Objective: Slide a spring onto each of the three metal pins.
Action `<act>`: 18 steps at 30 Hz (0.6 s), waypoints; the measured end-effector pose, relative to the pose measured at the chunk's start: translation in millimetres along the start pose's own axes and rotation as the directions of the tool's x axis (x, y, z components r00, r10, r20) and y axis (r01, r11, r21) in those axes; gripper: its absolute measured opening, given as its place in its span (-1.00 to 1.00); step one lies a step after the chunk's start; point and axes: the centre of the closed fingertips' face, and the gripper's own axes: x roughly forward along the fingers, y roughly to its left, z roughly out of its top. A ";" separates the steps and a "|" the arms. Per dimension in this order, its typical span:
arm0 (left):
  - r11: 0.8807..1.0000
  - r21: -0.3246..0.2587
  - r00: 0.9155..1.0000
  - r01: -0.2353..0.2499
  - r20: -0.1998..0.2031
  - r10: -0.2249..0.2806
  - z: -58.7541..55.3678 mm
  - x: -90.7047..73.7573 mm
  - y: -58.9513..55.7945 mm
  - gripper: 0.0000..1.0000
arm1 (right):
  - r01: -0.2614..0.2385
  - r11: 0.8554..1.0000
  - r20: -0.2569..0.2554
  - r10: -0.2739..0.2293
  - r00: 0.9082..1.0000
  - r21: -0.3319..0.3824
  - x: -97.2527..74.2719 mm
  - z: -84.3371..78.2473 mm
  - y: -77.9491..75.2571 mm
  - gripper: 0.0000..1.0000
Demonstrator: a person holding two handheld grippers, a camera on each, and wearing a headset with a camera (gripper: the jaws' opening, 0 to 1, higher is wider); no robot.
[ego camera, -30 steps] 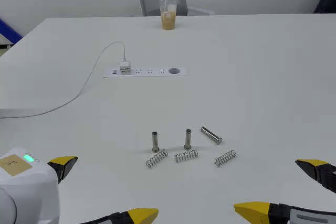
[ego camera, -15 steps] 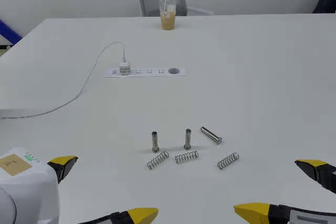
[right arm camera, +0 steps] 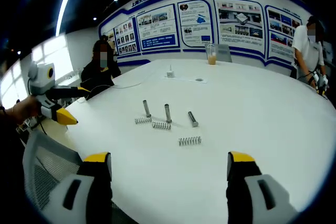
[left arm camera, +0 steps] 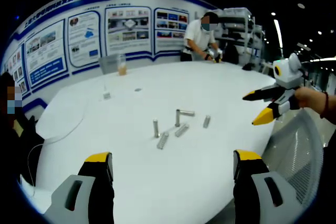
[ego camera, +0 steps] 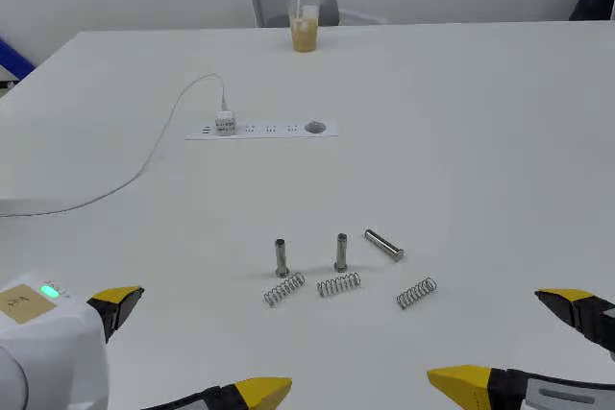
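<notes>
Two metal pins (ego camera: 281, 256) (ego camera: 341, 251) stand upright on the white table, and a third pin (ego camera: 384, 245) lies on its side to their right. In front of them lie three loose springs (ego camera: 284, 288) (ego camera: 338, 283) (ego camera: 416, 292). My left gripper (ego camera: 187, 348) is open at the near left edge, well short of the parts. My right gripper (ego camera: 514, 341) is open at the near right. Seen from the left gripper (left arm camera: 172, 158), the pins (left arm camera: 177, 117) and springs (left arm camera: 163, 140) lie ahead. From the right gripper (right arm camera: 168, 157), a spring (right arm camera: 189, 140) is nearest.
A white power strip (ego camera: 259, 129) with a plug and trailing cable lies mid-table. A plastic drink cup (ego camera: 304, 16) stands at the far edge by a chair. A person (left arm camera: 202, 35) stands beyond the table, and another (right arm camera: 102, 61) sits at its side.
</notes>
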 end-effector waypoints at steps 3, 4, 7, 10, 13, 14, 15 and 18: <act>1.000 -0.003 1.000 0.002 0.001 -0.002 0.0 0.9 -0.3 0.94 | 0.003 1.000 -0.002 -0.003 1.000 0.002 2.1 -0.4 -1.7 0.85; 1.000 -0.004 1.000 0.003 0.002 -0.003 0.0 1.2 -0.5 0.93 | 0.005 1.000 -0.001 -0.005 1.000 0.002 2.9 -0.1 -2.1 0.84; 1.000 -0.006 1.000 0.002 0.002 -0.002 -0.2 1.8 -0.2 0.93 | 0.002 1.000 0.002 -0.002 1.000 0.004 5.7 1.9 -3.1 0.83; 1.000 -0.011 1.000 0.003 0.006 -0.003 -0.2 2.4 -0.2 0.92 | 0.002 1.000 -0.003 -0.002 1.000 -0.018 9.0 3.5 -3.9 0.82; 1.000 -0.018 1.000 0.007 0.010 -0.007 0.0 3.2 -1.1 0.92 | 0.011 1.000 -0.005 -0.011 1.000 -0.026 13.1 4.5 -7.6 0.77; 1.000 -0.019 1.000 0.009 0.011 -0.009 0.0 3.3 -1.5 0.91 | 0.011 1.000 -0.005 -0.011 1.000 -0.024 14.1 5.0 -8.3 0.77; 1.000 -0.018 1.000 0.010 0.010 -0.010 -0.2 3.5 -1.7 0.91 | 0.010 1.000 -0.004 -0.010 1.000 -0.024 14.9 5.9 -8.7 0.76; 1.000 -0.013 1.000 0.012 0.006 -0.012 -1.4 4.7 -2.4 0.90 | 0.008 1.000 0.000 -0.008 1.000 -0.025 17.8 9.2 -10.0 0.73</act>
